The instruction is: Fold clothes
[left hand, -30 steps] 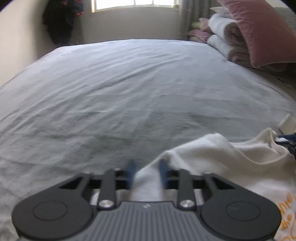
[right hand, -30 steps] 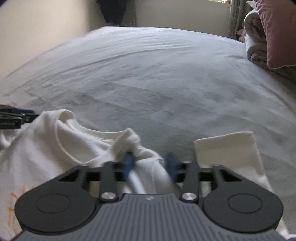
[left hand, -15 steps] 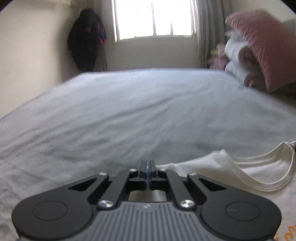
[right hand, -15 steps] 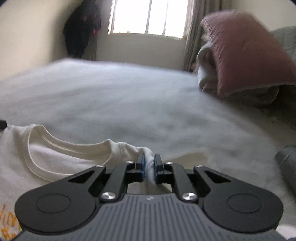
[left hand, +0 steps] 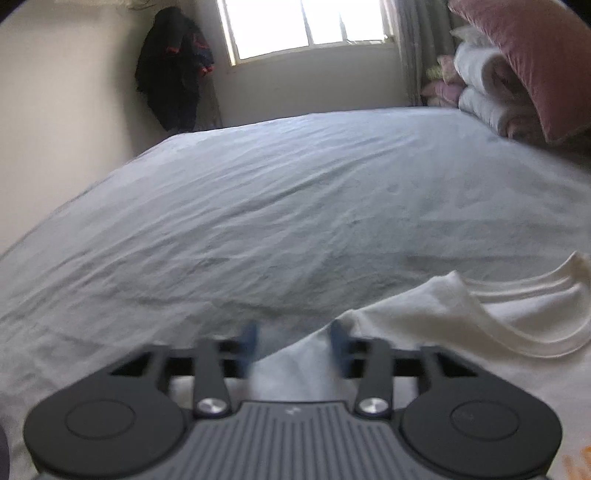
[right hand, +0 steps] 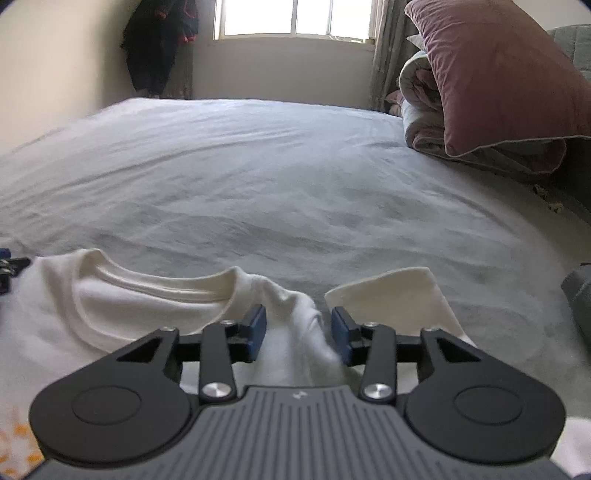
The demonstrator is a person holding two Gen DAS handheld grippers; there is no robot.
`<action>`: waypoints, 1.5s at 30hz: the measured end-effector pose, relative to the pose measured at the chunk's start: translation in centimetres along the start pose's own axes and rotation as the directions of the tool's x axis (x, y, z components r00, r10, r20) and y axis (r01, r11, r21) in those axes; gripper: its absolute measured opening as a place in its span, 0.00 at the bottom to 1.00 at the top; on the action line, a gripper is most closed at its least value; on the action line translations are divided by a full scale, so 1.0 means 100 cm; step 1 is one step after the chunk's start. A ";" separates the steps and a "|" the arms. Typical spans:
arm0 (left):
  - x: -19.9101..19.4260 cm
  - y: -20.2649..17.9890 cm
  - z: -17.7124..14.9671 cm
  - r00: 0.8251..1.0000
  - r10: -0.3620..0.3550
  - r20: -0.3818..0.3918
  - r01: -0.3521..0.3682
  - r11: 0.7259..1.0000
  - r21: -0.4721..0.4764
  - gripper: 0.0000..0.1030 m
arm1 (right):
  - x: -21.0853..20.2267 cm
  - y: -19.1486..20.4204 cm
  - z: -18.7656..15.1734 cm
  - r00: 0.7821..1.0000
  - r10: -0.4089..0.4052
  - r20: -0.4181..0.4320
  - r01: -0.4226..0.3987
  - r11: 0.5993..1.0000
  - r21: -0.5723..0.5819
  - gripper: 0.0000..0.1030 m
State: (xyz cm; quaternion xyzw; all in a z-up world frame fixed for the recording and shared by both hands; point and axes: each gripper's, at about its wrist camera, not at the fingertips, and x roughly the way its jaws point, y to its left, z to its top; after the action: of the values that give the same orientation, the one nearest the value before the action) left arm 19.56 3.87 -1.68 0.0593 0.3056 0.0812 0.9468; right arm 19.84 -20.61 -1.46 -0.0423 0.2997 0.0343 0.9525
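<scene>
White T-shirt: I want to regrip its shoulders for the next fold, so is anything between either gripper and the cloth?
Nothing visible. White T-shirt cloth lies between the opening jaws of the left gripper and right gripper.

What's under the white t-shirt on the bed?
The t-shirt lies on the grey bedsheet, which shows all around it. Whatever is directly beneath the cloth is covered.

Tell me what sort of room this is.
Most likely a bedroom in a home: a wide bed under a grey sheet, folded blankets and a pink pillow stacked at its side, and dark clothing hanging by the window.
</scene>
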 end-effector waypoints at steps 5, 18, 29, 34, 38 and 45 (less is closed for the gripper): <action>-0.028 0.011 -0.010 0.999 -0.048 -0.013 0.047 0.998 -0.039 0.59 | -0.028 0.000 -0.004 1.000 0.004 0.003 -0.004 1.000 -0.027 0.53; -0.086 -0.018 -0.027 0.975 -0.219 -0.027 0.218 0.975 -0.029 0.80 | -0.097 -0.051 -0.020 1.000 0.004 0.019 -0.007 0.992 0.123 0.62; -0.077 -0.108 -0.015 0.924 -0.374 -0.077 0.375 0.927 -0.004 0.77 | -0.107 -0.131 -0.021 0.998 -0.007 0.056 -0.010 0.955 0.298 0.66; -0.063 -0.138 -0.003 0.901 -0.419 -0.111 0.417 0.908 -0.044 0.76 | -0.091 -0.161 -0.028 0.998 0.016 0.052 -0.034 0.933 0.359 0.66; -0.051 -0.155 0.017 0.887 -0.442 -0.135 0.431 0.896 -0.107 0.74 | -0.081 -0.180 -0.037 0.997 0.047 0.058 -0.067 0.900 0.430 0.66; -0.032 -0.184 0.036 0.843 -0.535 -0.060 0.520 0.838 -0.165 0.71 | -0.060 -0.196 -0.070 0.965 0.204 0.163 -0.261 0.761 0.594 0.61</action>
State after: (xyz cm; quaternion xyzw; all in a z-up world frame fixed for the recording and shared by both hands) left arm 21.29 -15.00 0.05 -0.0993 0.3520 -0.1582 0.9172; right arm 12.74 -41.06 -2.55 0.3061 0.2551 0.0554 0.9155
